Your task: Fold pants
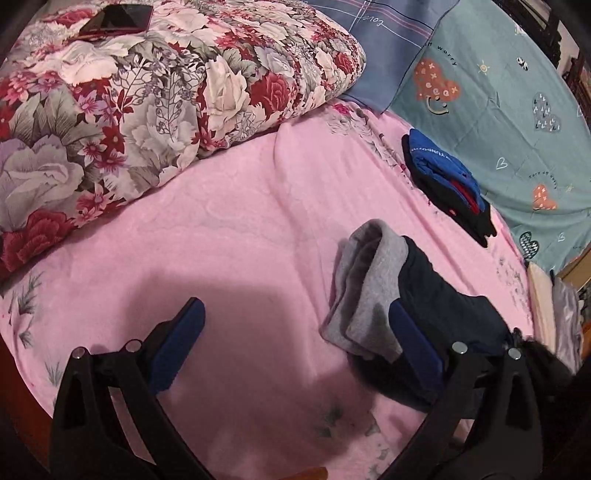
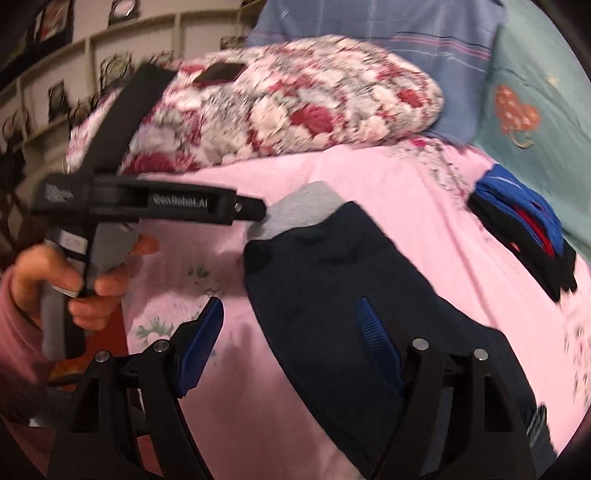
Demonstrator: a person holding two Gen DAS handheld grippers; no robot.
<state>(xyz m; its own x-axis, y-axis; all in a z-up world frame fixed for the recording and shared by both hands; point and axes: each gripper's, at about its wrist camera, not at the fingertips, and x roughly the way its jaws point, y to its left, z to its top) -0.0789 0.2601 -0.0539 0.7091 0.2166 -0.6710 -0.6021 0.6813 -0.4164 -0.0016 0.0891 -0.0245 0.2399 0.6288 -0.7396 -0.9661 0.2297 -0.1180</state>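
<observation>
Dark navy pants [image 1: 447,306] with a grey lining [image 1: 369,280] lie folded in a bundle on the pink bedsheet [image 1: 240,221]. My left gripper [image 1: 295,304] is open just above the sheet. Its right finger [image 1: 413,347] rests against the bundle's near edge, and bare sheet lies between the pads. In the right wrist view the pants [image 2: 332,266] fill the middle. My right gripper [image 2: 291,301] hangs open over them, one pad [image 2: 373,332] above the navy cloth and the other over the sheet. The left gripper [image 2: 255,212] shows side-on with its tip at the grey end [image 2: 303,210], held by a hand [image 2: 92,284].
A rolled floral quilt [image 1: 147,103] with a dark red phone [image 1: 118,18] on it fills the far left. A folded stack of blue, black and red clothes [image 1: 447,181] sits at the right. Behind are a blue plaid pillow [image 1: 391,44] and a teal heart-print sheet [image 1: 498,92]. Wall shelves [image 2: 74,74] show far left.
</observation>
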